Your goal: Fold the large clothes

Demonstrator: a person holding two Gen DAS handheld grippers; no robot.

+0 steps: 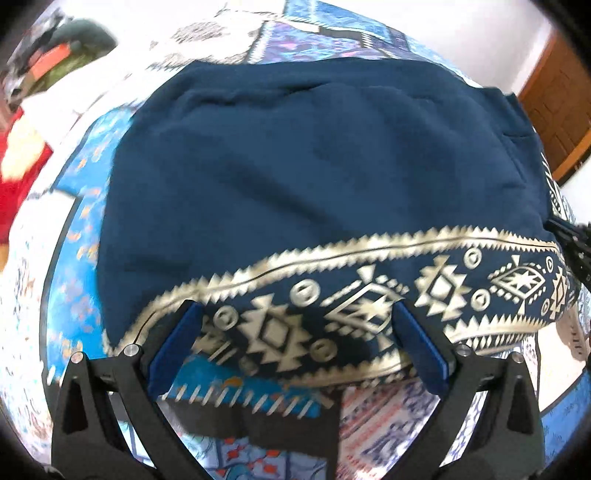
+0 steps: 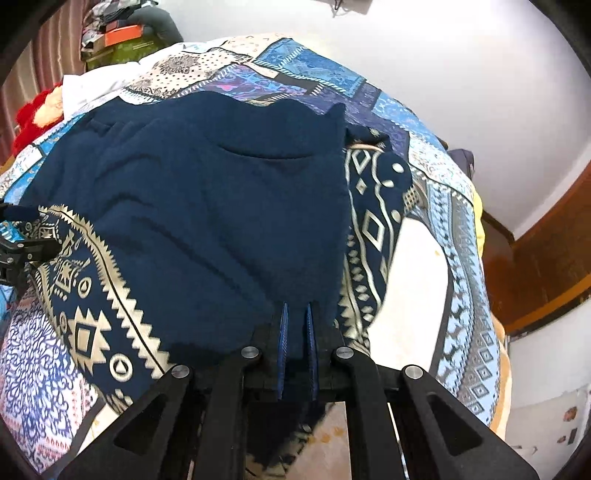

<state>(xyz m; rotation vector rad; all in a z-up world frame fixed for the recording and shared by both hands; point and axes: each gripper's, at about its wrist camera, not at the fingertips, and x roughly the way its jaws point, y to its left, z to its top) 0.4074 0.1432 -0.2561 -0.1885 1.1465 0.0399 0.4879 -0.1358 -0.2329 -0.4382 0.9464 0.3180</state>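
Observation:
A large navy garment with a gold geometric border band lies spread on the bed; it also shows in the right wrist view. My left gripper is open, its blue pads on either side of the border band at the garment's near edge. My right gripper is shut on the navy cloth at its near right edge, with cloth hanging below the pads. The left gripper's tip shows at the left edge of the right wrist view.
The bed is covered by a blue and white patchwork quilt. A red cloth and stacked boxes sit at the far left. A wooden door and white wall stand to the right.

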